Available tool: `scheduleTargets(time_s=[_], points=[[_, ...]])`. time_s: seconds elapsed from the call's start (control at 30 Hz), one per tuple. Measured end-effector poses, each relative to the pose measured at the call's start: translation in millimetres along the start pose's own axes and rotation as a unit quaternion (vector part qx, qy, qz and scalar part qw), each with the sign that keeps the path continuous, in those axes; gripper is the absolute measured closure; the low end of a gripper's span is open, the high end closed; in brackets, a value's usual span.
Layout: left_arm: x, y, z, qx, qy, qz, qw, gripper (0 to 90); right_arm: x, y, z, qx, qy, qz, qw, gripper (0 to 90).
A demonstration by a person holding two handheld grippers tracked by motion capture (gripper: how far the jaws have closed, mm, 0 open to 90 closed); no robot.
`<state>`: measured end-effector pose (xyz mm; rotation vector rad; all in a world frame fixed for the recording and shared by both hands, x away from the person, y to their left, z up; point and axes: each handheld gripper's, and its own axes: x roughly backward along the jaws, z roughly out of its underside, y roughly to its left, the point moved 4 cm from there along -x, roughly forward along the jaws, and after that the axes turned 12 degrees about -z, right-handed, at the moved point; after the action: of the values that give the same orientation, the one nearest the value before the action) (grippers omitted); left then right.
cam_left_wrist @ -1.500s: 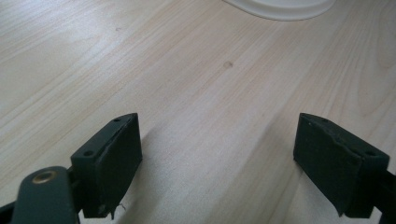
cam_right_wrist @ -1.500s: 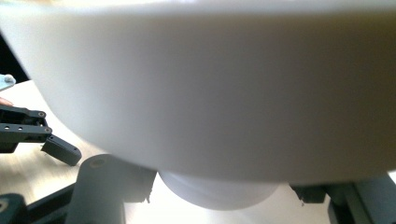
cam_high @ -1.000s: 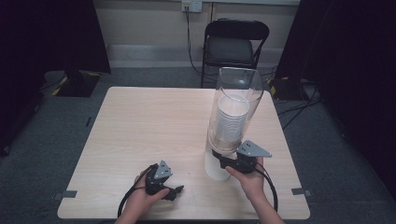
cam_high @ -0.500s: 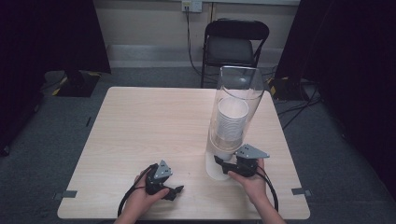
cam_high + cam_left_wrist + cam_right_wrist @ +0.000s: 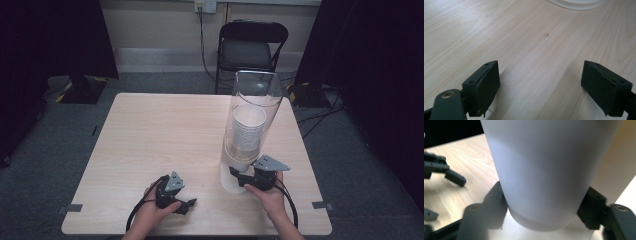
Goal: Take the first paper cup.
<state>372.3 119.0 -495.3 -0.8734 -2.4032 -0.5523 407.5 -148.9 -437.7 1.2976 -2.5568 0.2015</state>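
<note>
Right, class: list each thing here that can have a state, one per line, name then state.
Left gripper: open, empty, low over the table.
Right gripper: jaws on either side of the bottom cup, gripping it.
Cup dispenser tube: upright, holding a stack of cups.
Chair: unoccupied, behind the table.

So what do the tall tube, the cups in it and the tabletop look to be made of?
Tall tube: clear, glossy plastic by the look; the stack shows through it. Cups: matte white, probably paper, with the right gripper closed on the bottom one. Tabletop: pale wood-grain surface, possibly laminate.
</note>
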Motion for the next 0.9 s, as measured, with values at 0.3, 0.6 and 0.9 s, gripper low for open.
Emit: scheduleTargets(time_s=[0.3,0.6,0.9], points=[[-0.4,-0.1,-0.1,0.002,-0.001,-0.001,1.0000,14.9,7.8,1.7,-19.4,-0.002,-0.043,0.008,0.9990,25.7],[-0.6,0.1,-0.3,0.002,0.000,-0.001,1.0000,14.9,4.3,0.7,-15.0,0.020,-0.040,-0.008,0.9990,32.6],[-0.6,0.0,-0.2,0.002,-0.001,-0.002,1.0000,14.9,4.8,1.8,-13.2,0.020,-0.040,-0.007,0.9990,32.8]])
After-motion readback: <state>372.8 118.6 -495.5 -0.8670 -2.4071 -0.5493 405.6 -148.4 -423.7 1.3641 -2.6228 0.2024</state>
